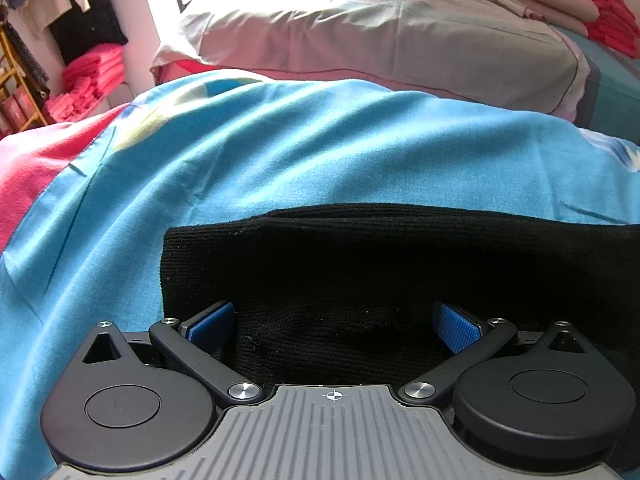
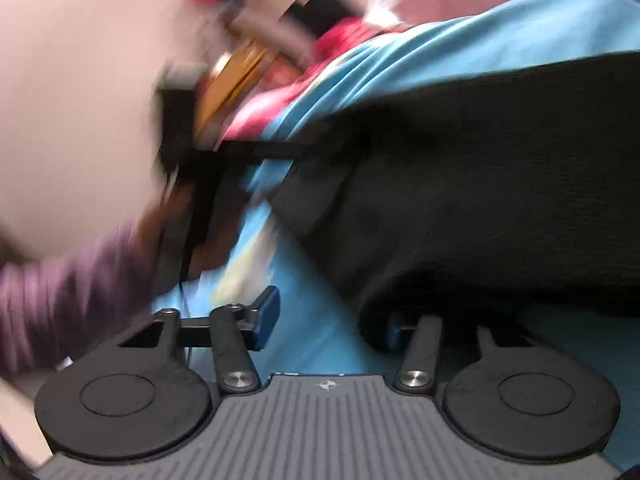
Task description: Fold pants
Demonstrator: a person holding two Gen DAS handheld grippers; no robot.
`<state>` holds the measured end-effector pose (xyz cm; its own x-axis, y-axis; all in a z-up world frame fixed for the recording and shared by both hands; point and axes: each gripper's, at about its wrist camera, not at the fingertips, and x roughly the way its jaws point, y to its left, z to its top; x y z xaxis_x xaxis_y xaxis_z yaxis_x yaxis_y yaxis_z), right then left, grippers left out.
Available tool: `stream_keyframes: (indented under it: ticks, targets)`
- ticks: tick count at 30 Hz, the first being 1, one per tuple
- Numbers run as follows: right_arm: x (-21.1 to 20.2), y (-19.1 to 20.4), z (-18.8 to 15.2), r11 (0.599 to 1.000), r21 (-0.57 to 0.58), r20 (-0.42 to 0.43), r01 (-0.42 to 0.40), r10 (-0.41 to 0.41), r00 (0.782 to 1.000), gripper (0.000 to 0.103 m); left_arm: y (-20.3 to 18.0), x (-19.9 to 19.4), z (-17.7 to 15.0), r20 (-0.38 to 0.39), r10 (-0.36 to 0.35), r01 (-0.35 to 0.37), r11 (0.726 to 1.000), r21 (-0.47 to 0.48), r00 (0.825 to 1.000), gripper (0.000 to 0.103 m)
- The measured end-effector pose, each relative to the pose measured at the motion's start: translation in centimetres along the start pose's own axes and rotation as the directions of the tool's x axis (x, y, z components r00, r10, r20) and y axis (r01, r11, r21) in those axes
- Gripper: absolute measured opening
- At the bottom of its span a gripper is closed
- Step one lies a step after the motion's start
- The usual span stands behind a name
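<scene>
Each handheld gripper, the left gripper and the right gripper, has a grey ribbed plate with a small crosshair mark, flanked by two round black discs. Black link arms with silver screws carry blue textured pads. Left of the right tongs shows a purple ribbed sleeve.

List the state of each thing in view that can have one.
Pants: folded, lying flat on the bedsheet.
Bedsheet: spread, wrinkled.
Pillow: lying on the bed.
Left gripper: open over the pants.
Right gripper: open, pants edge at one finger; blurred.
</scene>
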<state>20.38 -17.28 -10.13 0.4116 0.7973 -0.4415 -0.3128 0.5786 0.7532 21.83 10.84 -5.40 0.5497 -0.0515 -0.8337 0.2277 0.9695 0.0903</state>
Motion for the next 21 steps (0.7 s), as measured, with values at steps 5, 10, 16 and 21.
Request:
stream_keyframes:
  ticks: [5,10,16,21]
  targets:
    - [0.7,-2.0,0.8,0.983,0.167,0.073,-0.080,0.068,0.995,0.055,-0.1,0.0,-0.1,0.004,0.006,-0.006,1.000,-0.003,1.000,0.103]
    - [0.8,1.7,-2.3,0.993,-0.086,-0.173,-0.084,0.068,0.983,0.058,-0.1,0.0,-0.1,0.005,0.001,-0.001,1.000,0.003,1.000,0.103]
    - [-3.0,3.6,-1.3,0.986,-0.155,-0.268,0.065,-0.105,0.958,0.059,0.1,-0.1,-0.1,0.009,-0.005,0.005,1.000,0.005,1.000,0.103]
    - [-3.0,7.3,0.6,0.947,-0.297,-0.155,0.121,-0.173,0.973,0.059,0.8,-1.6,0.2,-0.006,-0.020,0.019,1.000,-0.024,1.000,0.103]
